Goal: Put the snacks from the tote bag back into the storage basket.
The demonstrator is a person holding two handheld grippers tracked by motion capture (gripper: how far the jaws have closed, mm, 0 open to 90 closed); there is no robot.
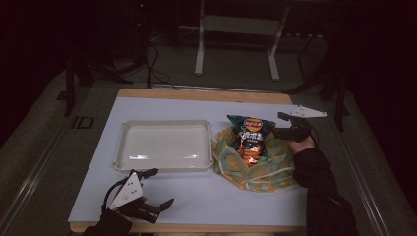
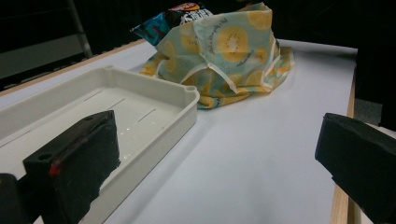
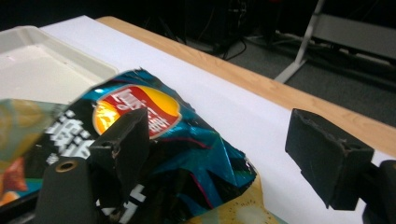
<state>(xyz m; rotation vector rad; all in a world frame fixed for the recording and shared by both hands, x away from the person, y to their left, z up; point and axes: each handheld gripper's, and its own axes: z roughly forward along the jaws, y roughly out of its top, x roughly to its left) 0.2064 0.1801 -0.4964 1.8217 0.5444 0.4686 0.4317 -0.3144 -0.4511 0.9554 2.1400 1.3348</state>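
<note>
Chip bag [image 1: 252, 133] lies in the patterned cloth bag [image 1: 275, 164], lower half hidden, right of the tray [image 1: 164, 162]. Right gripper [image 3: 219, 144] released, jaws wide at the bag's top corner. Left gripper [image 1: 156, 187] released over bare tabletop [image 1: 216, 199] near front edge.

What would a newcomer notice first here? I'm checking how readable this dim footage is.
The bright chip bag stands out, sticking out of a yellow-patterned cloth bag right of centre on the white table. The right claw hangs open at its top. An empty cream tray lies left of it.
</note>
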